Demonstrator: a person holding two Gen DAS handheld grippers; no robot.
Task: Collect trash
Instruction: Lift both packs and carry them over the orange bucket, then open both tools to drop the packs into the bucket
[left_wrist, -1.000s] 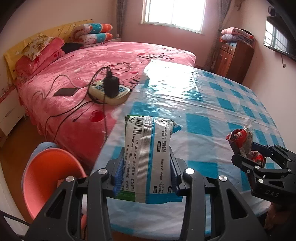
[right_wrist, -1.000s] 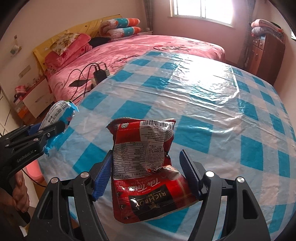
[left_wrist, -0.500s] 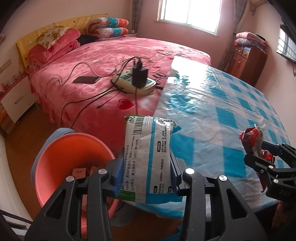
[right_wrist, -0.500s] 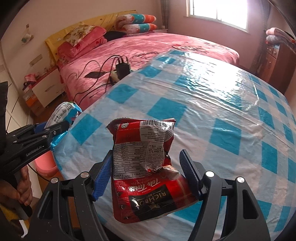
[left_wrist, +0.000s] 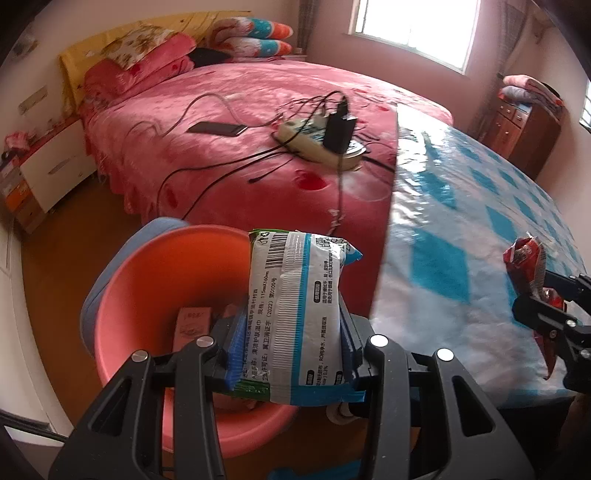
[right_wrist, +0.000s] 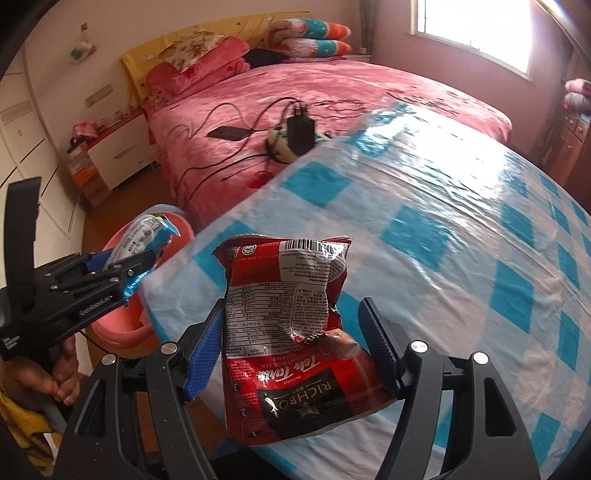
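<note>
My left gripper (left_wrist: 291, 343) is shut on a white and blue wipes packet (left_wrist: 295, 314) and holds it over the orange-pink bin (left_wrist: 147, 295) on the floor. The bin holds a small pink box (left_wrist: 192, 325). My right gripper (right_wrist: 295, 339) is shut on a crumpled red tea packet (right_wrist: 288, 332) above the near edge of the blue checked table (right_wrist: 461, 240). In the right wrist view the left gripper (right_wrist: 122, 273) with the wipes packet (right_wrist: 147, 236) is at the left, above the bin (right_wrist: 118, 332). The red packet also shows in the left wrist view (left_wrist: 528, 262).
A pink bed (left_wrist: 221, 110) lies behind the bin, with a power strip and charger (left_wrist: 325, 140), cables and a phone (left_wrist: 218, 128) on it. A white nightstand (left_wrist: 51, 166) stands at the left. A wooden cabinet (left_wrist: 528, 129) stands at the back right.
Both grippers have swung left, off the table. The left gripper with the wipes packet has come over the bin, which now looks larger and closer. The right gripper still holds the red packet.
</note>
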